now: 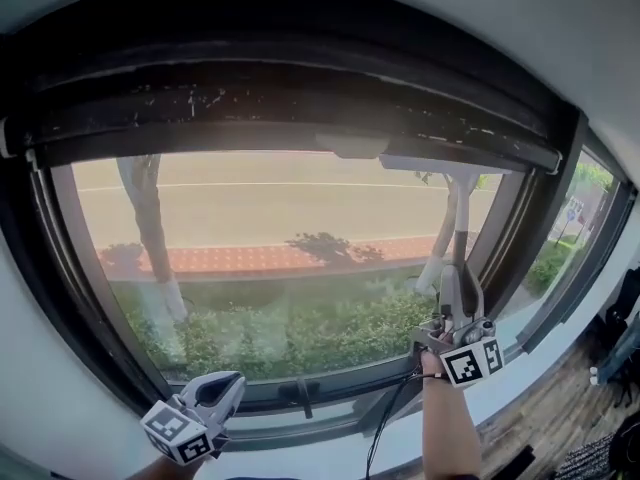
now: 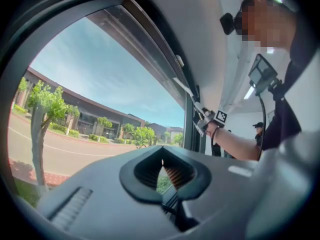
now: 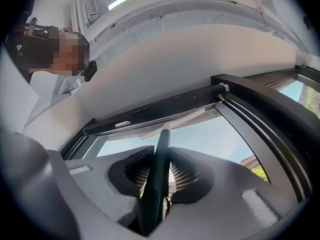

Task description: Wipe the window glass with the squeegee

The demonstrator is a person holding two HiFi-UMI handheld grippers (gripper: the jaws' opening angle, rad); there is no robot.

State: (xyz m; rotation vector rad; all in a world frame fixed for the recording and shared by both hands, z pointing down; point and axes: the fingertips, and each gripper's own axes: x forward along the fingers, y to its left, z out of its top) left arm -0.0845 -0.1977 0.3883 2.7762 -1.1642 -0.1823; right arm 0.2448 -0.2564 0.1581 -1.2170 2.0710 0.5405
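Grippers, two, hand-held.

Item 1: left gripper [image 1: 228,384] [image 2: 167,173], at 7 o'clock in the head view, low by the white sill [image 1: 527,366]. Fingers closed on each other with nothing between them; only a sliver of greenery shows through the ribbed pads.

Item 2: right gripper [image 1: 452,318] [image 3: 159,178], at 4 o'clock in the head view, raised toward the pane on a bare forearm [image 1: 448,430]. Fingers clamped on the dark handle of the squeegee [image 1: 461,230] [image 3: 159,156]. A black cable [image 1: 386,418] hangs from it.

Item 3: squeegee. The handle runs up toward 12 o'clock from the right gripper. The pale blade [image 1: 450,164] [image 3: 175,122] lies crosswise at the top right of the window glass [image 1: 280,230], just under the upper rail of the frame [image 1: 300,100]; whether the blade touches the pane cannot be told.

Item 4: window. Dark frame, with a small dark latch [image 1: 300,394] on the bottom rail at 6 o'clock.

Item 5: wood floor [image 1: 540,420], at 4 o'clock beyond the sill.

Item 6, through the glass: green hedge [image 1: 300,330], then a pale tree trunk [image 1: 150,230] at 9 o'clock, a red brick pavement [image 1: 250,259] and a road [image 1: 280,198]. Low buildings [image 2: 90,118] stand across it under blue sky.
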